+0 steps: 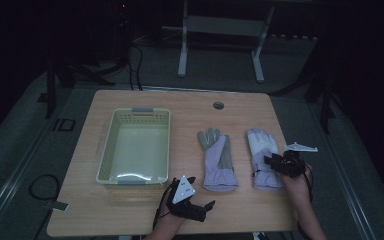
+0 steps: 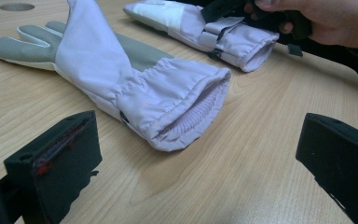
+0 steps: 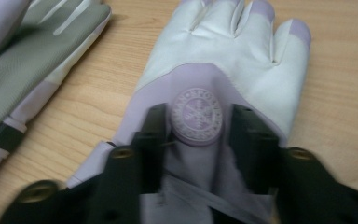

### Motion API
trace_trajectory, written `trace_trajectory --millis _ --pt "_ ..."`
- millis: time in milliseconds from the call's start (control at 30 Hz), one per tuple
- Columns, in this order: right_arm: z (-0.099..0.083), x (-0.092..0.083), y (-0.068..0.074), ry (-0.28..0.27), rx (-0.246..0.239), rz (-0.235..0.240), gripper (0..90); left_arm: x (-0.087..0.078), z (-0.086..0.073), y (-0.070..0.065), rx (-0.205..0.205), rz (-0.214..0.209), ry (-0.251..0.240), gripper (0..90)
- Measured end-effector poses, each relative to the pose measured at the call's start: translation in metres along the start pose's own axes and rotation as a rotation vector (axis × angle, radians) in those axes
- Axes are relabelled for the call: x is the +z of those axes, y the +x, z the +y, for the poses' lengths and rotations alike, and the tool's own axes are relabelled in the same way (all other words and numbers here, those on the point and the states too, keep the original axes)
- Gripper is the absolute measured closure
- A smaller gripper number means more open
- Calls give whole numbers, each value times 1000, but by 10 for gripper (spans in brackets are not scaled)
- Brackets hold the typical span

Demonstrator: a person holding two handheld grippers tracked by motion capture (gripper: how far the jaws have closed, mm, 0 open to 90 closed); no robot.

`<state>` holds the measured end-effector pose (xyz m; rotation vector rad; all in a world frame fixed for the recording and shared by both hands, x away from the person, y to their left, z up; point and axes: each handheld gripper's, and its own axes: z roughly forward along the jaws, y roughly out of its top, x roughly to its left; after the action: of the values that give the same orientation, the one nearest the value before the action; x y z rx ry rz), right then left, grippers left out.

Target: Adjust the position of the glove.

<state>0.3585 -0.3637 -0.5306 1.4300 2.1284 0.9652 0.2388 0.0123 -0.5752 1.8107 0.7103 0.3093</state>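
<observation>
Two pale lilac gloves lie side by side on the wooden table. The left glove (image 1: 219, 162) (image 2: 121, 70) (image 3: 23, 60) has a grey palm, and its cuff opens toward my left gripper (image 1: 202, 192) (image 2: 196, 154). That gripper rests near the table's front edge, open wide with nothing between its jaws. The right glove (image 1: 262, 150) (image 2: 205, 28) (image 3: 223, 51) has a white back with a round emblem. My right gripper (image 1: 274, 162) (image 3: 196, 116) is down on it. Its jaws stand open on either side of the emblem, with a ridge of glove fabric between them.
A pale green plastic basket (image 1: 105, 150) stands empty on the table's left half. A round cable hole (image 1: 218, 105) sits near the far edge. Beyond the table stand a white frame's legs and cables on the dark floor.
</observation>
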Motion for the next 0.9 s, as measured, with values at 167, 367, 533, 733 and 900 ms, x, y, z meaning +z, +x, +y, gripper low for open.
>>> trace_trajectory --millis 167,367,533,733,900 --pt "-5 9 -3 32 -57 19 524 0 0 0 1 0 1 0" --pt "-9 13 -9 26 -51 59 567 0 0 0 1 0 0 0" --pt "-9 12 -9 32 -41 86 712 0 0 0 3 1 1 0" --pt "1 1 -10 47 19 102 800 0 0 0 1 0 1 0" --pt "15 -23 -11 -21 57 137 807 0 0 0 -3 0 1 0"
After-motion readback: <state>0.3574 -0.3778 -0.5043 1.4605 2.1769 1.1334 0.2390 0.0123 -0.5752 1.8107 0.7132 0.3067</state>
